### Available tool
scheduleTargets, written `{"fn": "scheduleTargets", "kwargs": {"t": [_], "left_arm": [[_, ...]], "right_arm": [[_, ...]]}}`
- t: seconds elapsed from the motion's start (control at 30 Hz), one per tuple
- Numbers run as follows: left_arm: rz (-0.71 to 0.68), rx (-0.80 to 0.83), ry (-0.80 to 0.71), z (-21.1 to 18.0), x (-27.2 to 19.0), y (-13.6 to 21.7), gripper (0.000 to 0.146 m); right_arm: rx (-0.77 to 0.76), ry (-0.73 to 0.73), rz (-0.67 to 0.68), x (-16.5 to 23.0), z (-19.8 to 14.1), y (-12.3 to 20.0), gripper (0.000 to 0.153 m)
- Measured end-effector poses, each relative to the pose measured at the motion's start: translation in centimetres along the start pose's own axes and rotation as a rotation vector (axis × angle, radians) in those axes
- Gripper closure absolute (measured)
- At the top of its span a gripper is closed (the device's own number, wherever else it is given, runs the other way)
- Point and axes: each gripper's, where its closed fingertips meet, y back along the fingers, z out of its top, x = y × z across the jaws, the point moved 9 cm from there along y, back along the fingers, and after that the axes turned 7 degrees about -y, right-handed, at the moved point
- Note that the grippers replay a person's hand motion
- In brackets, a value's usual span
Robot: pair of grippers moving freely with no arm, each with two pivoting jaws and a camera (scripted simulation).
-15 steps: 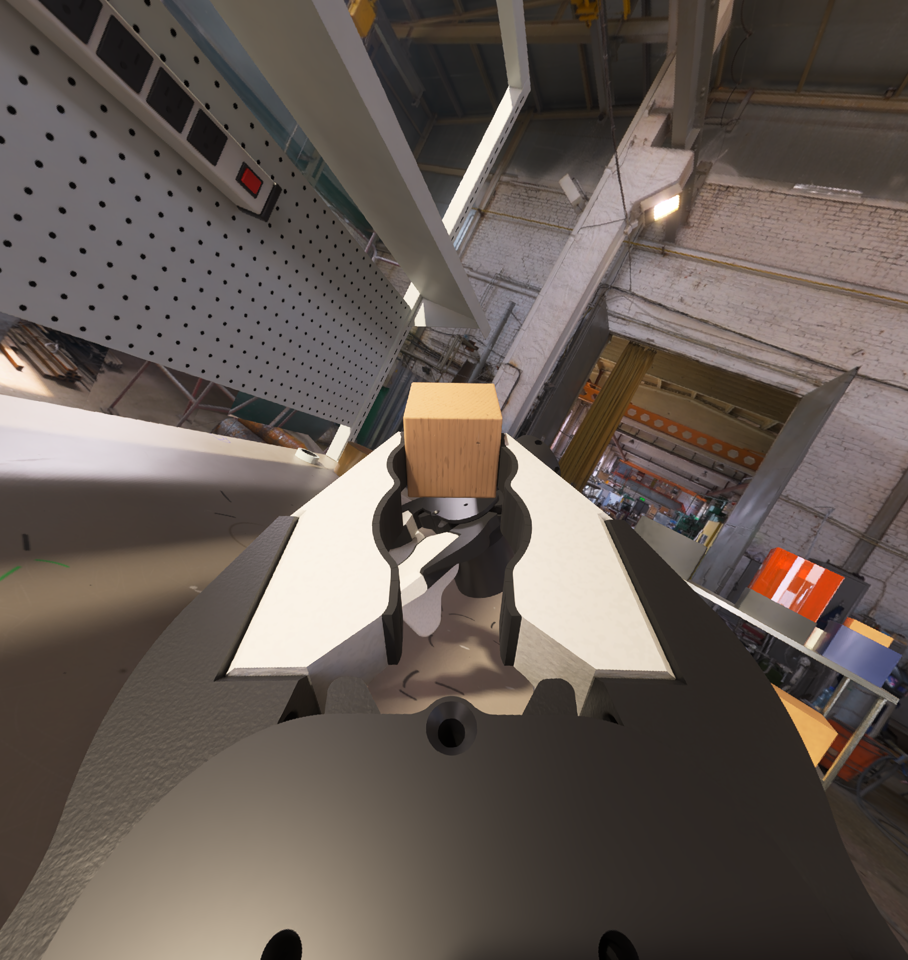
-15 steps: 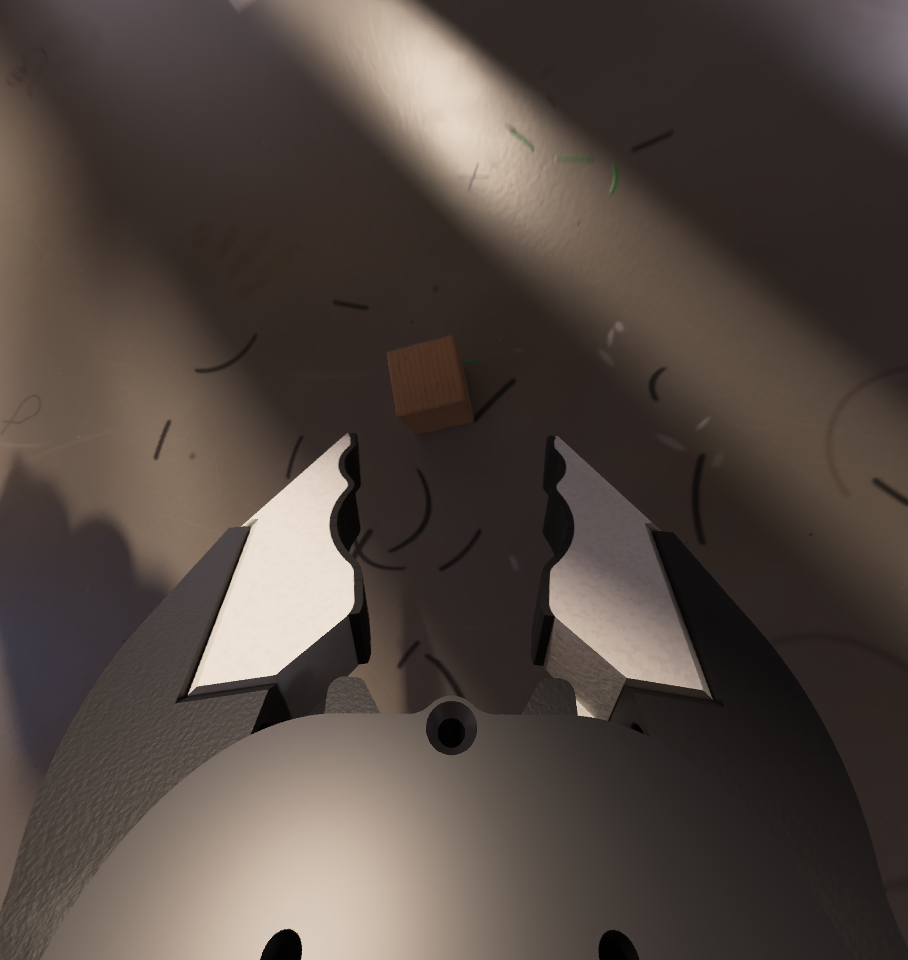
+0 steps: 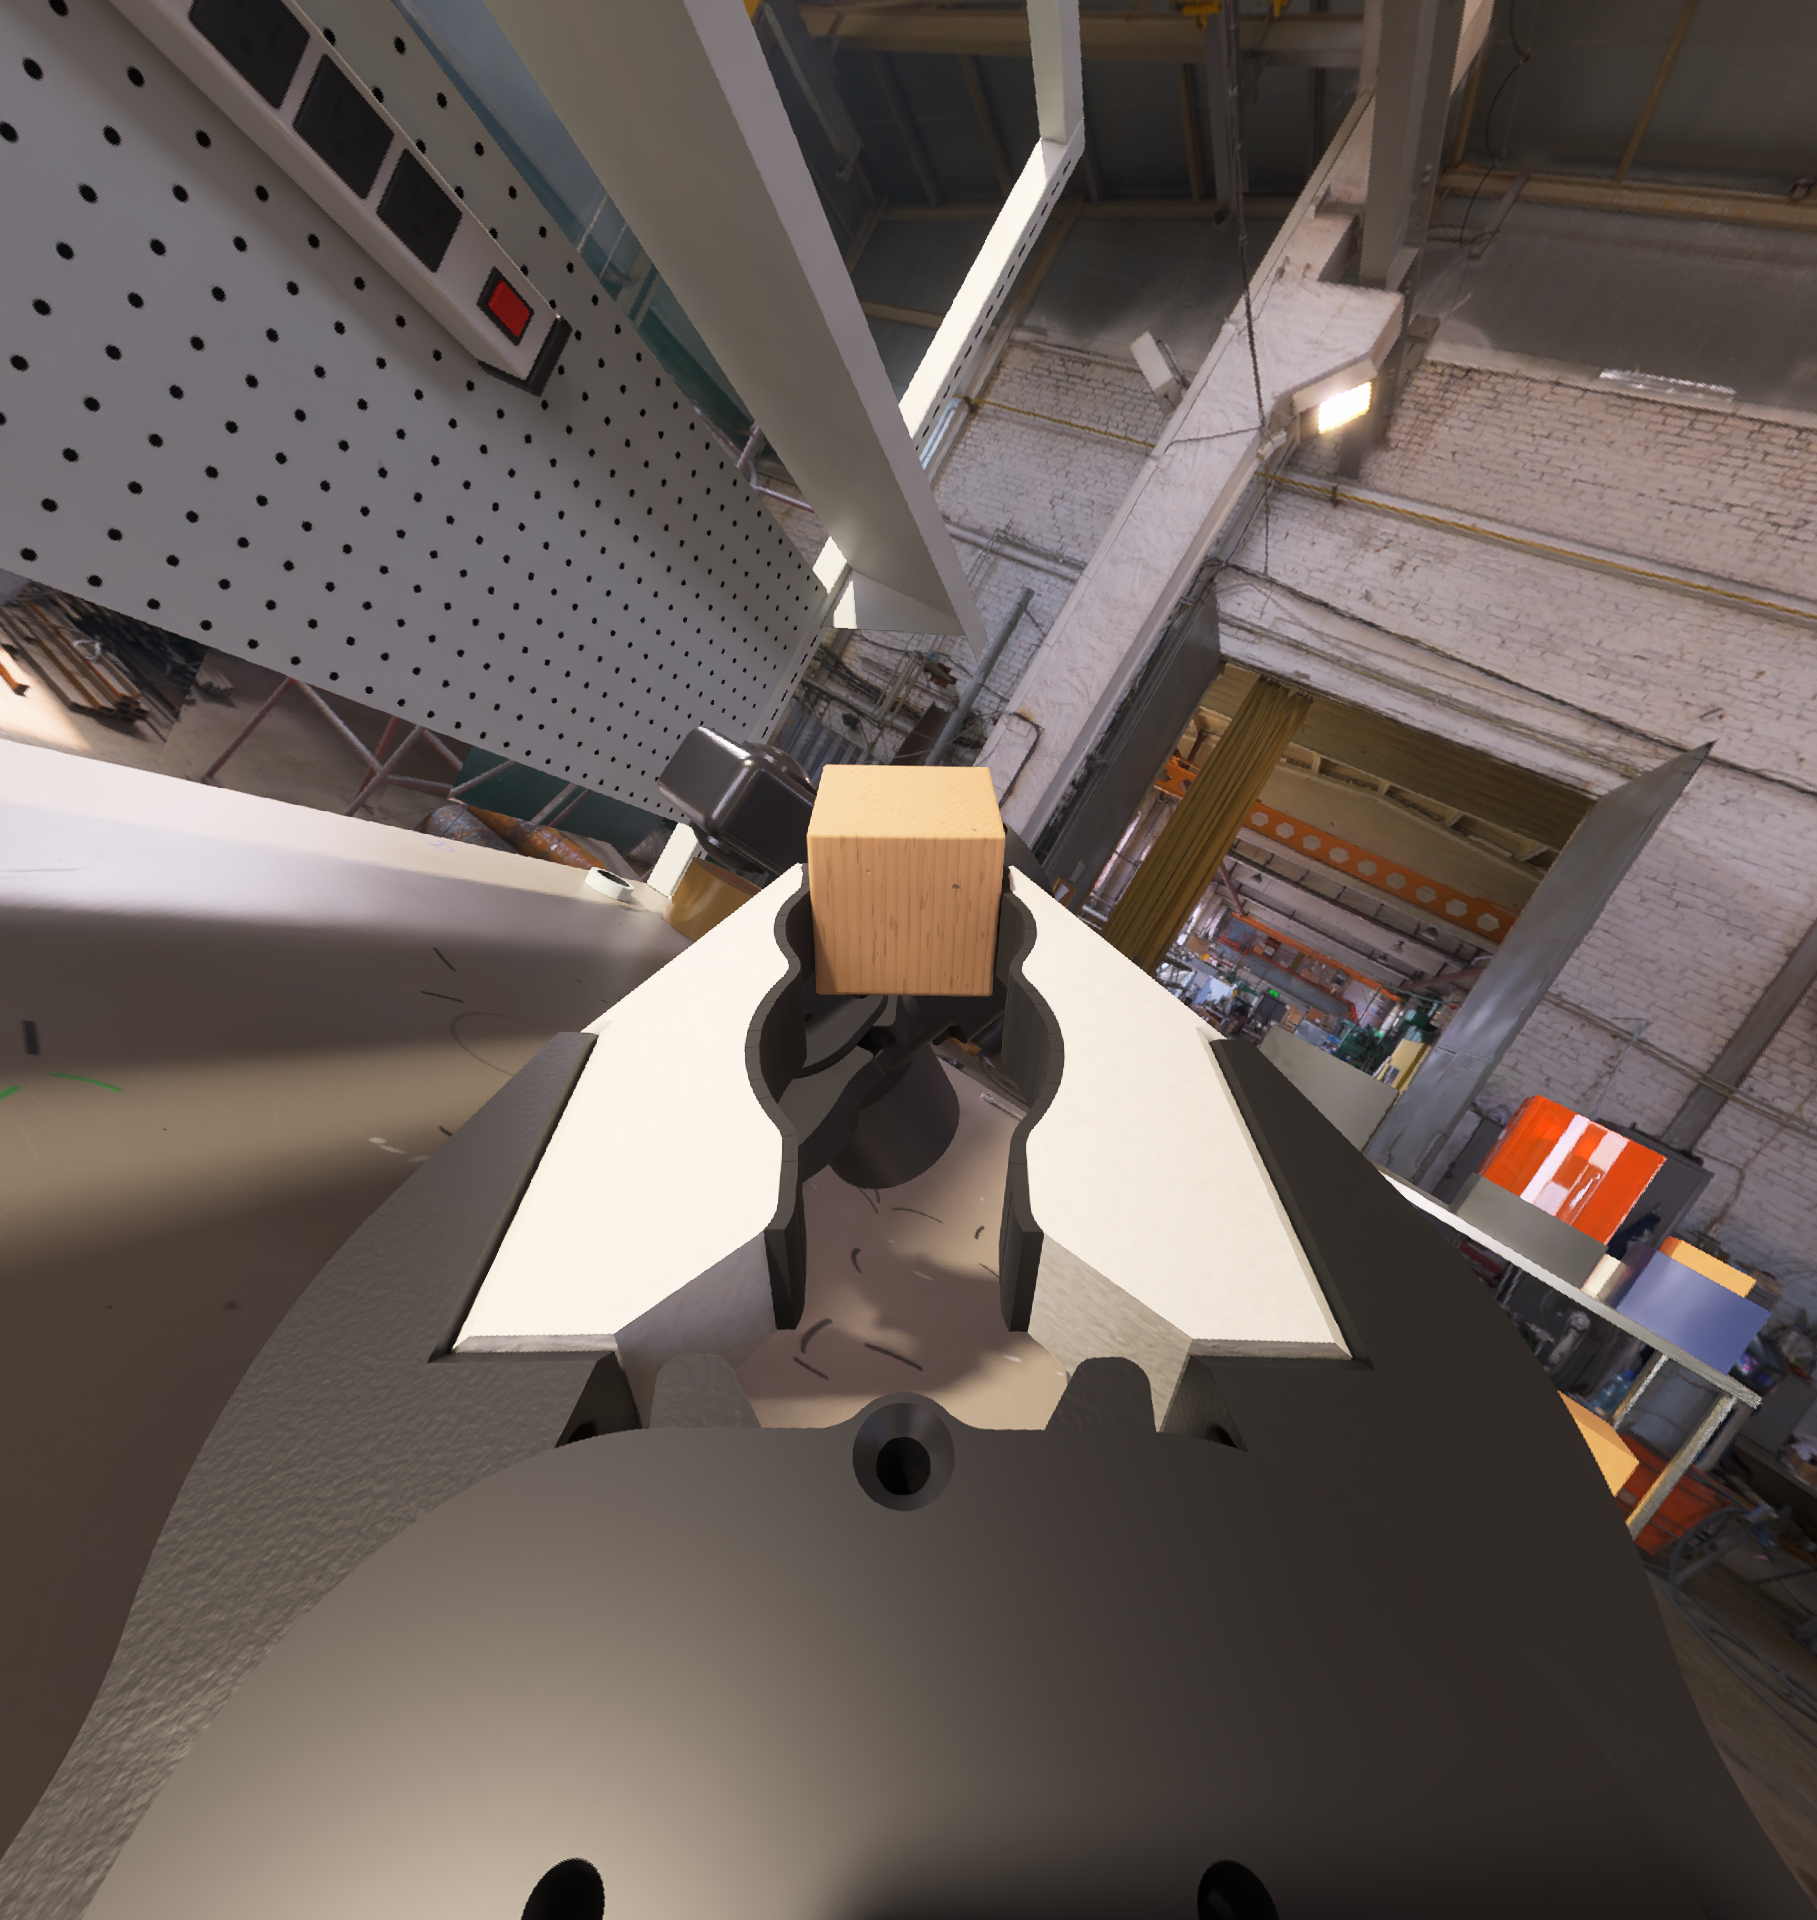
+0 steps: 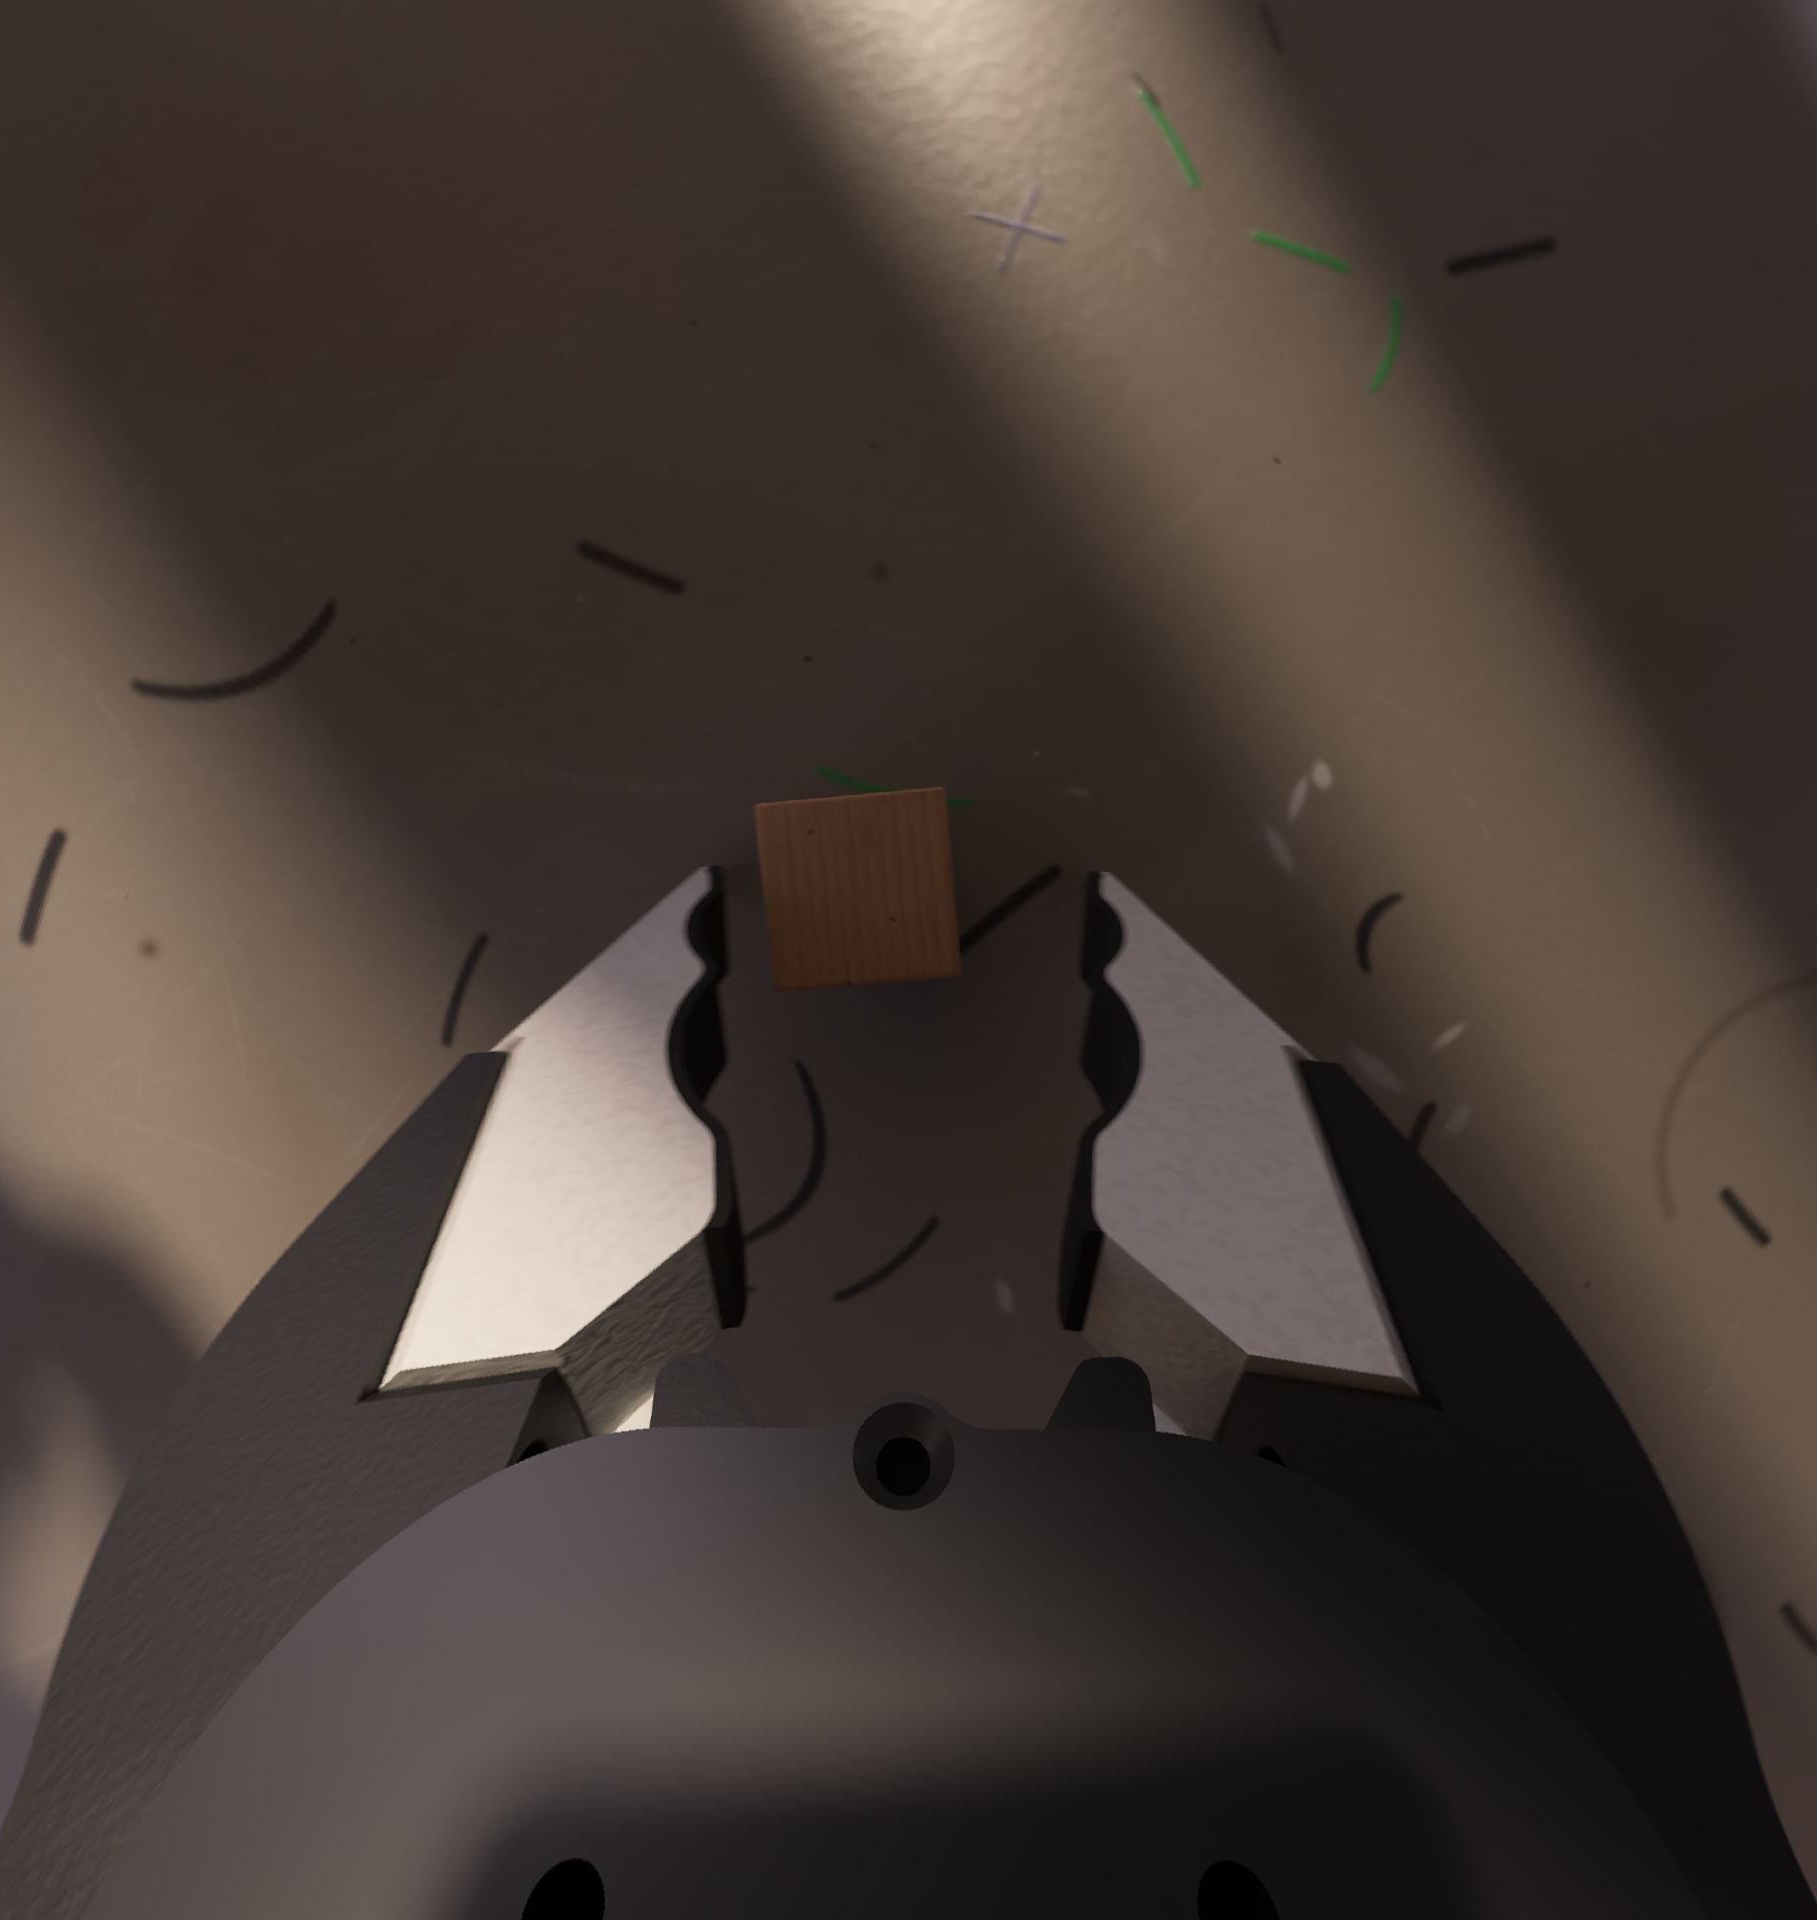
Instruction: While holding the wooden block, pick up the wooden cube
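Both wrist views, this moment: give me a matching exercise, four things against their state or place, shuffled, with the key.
Things:
1. wooden block
2. wooden cube
3. left gripper
4. right gripper

States:
A. open, fingers apart above the table
B. lying on the table, not gripped
C. shut on a pale piece of wood
D. held off the table between two fingers

Pairs: 1-D, 2-B, 3-C, 4-A
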Motion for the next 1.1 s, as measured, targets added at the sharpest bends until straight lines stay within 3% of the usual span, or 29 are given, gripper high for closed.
{"fn": "scheduleTargets", "kwargs": {"t": [0.1,0.33,0.5,0.83,1.1], "left_arm": [[0.002,-0.007,-0.005,0.2,-0.1,0.1,0.113],[0.015,-0.012,-0.049,0.7,-0.1,0.4,0.113],[0.024,-0.044,-0.053,0.9,0.1,0.8,0.113],[0.025,-0.066,-0.074,1.1,0.1,1.0,0.113],[0.027,-0.021,0.004,0.0,0.8,0.7,0.113]], "right_arm": [[-0.012,0.076,-0.005,0.5,-0.1,0.2,0.112],[-0.096,0.151,-0.034,0.8,-0.6,0.9,0.118],[-0.243,0.143,-0.075,-0.4,-0.3,3.8,0.118],[-0.659,-0.006,-0.136,-5.5,0.0,16.0,0.118],[-0.810,-0.160,-0.406,-10.7,-5.0,27.1,0.118]]}}
